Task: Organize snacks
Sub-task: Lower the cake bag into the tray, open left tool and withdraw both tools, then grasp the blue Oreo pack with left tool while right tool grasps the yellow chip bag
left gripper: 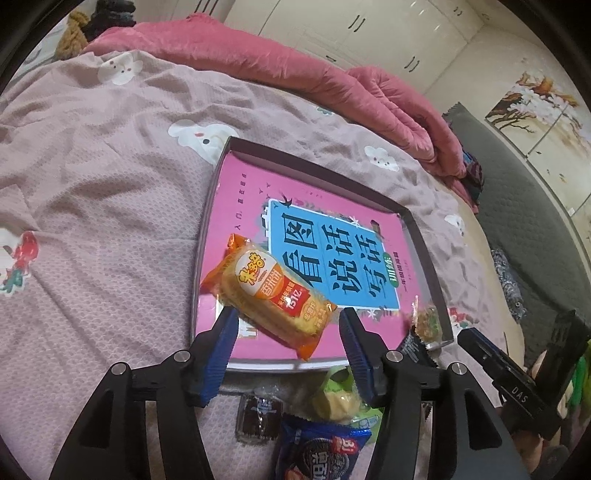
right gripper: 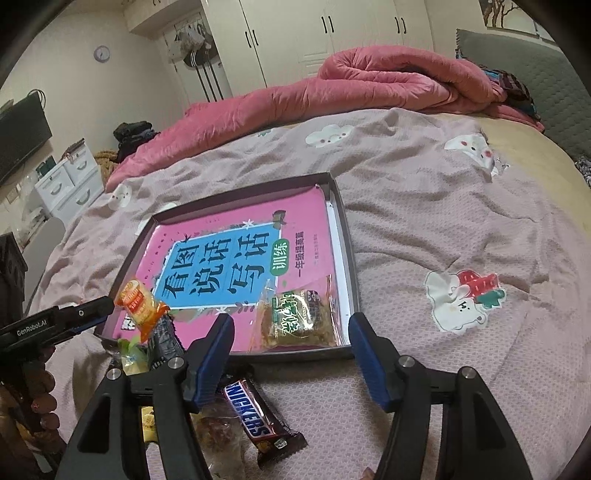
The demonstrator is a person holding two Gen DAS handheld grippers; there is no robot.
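A shallow dark tray (left gripper: 424,243) (right gripper: 347,236) lined with a pink book cover lies on the bed. My left gripper (left gripper: 288,314) is open over the tray's near left corner, with an orange rice-cracker pack (left gripper: 269,295) (right gripper: 142,306) between its fingers, touching the left pad only. My right gripper (right gripper: 291,325) is open and empty at the tray's near edge. A clear green-labelled snack bag (right gripper: 299,314) (left gripper: 424,317) lies in the tray just ahead of it. A Snickers bar (right gripper: 258,421), a blue Oreo pack (left gripper: 321,454) and other snacks lie on the bedspread in front of the tray.
The mauve bedspread (right gripper: 443,221) with cartoon prints covers the bed. A rolled pink quilt (right gripper: 332,88) lies along the far side. A grey headboard (right gripper: 535,62), white wardrobes (right gripper: 332,29) and white drawers (right gripper: 70,181) stand around.
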